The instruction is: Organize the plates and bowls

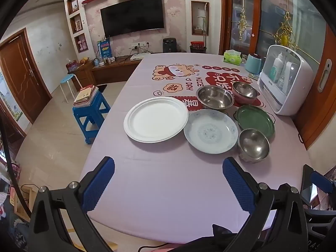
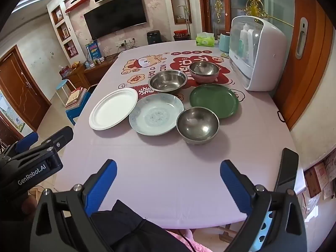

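Task looked unstarted. Left claw (image 1: 168,176) and right claw (image 2: 168,176) both spread wide, pinching nothing, hovering over near edge of worktop (image 2: 168,168). White plate (image 2: 113,109), patterned plate (image 2: 156,114), green plate (image 2: 214,100) lay separate, unstacked. Three steel bowls, nearest (image 2: 197,125), stood apart. All sorting, stacking remained.

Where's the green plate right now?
The green plate sits right of centre in both views, just beyond the near steel bowl, beside the white cabinet.
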